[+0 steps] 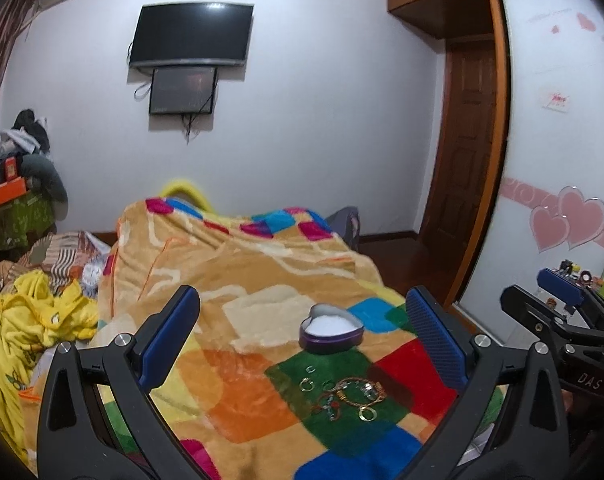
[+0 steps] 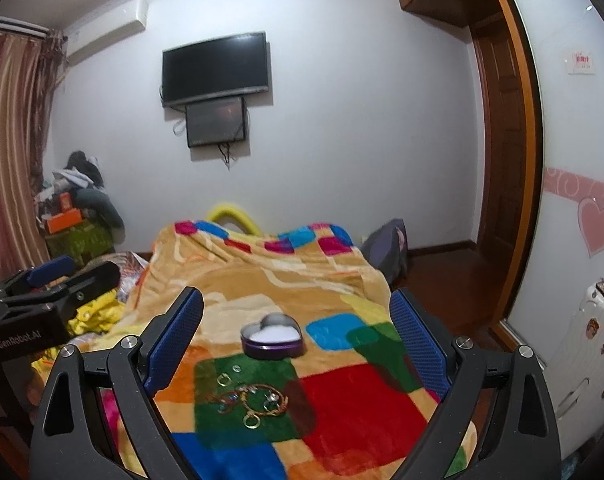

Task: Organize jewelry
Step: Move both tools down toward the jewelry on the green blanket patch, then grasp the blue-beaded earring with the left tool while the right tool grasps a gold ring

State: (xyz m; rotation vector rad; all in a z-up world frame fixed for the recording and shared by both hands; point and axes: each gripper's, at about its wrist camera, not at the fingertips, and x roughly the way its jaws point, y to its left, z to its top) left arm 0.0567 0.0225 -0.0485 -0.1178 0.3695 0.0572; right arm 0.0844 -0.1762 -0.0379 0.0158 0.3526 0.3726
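Observation:
A purple heart-shaped tin (image 1: pixel 330 329) with white lining stands open on the colourful patchwork blanket (image 1: pixel 241 272); it also shows in the right wrist view (image 2: pixel 271 337). In front of it, on a green patch, lies a small heap of jewelry (image 1: pixel 344 396): a gold bracelet, several rings and earrings, also in the right wrist view (image 2: pixel 250 400). My left gripper (image 1: pixel 302 340) is open and empty, held above the blanket short of the jewelry. My right gripper (image 2: pixel 297 340) is open and empty too. Each gripper shows at the edge of the other's view.
The blanket covers a bed. Yellow bedding (image 1: pixel 29 320) is piled at the left. A wardrobe with pink hearts (image 1: pixel 562 184) and a wooden door (image 1: pixel 462 152) are on the right. A TV (image 1: pixel 189 36) hangs on the far wall.

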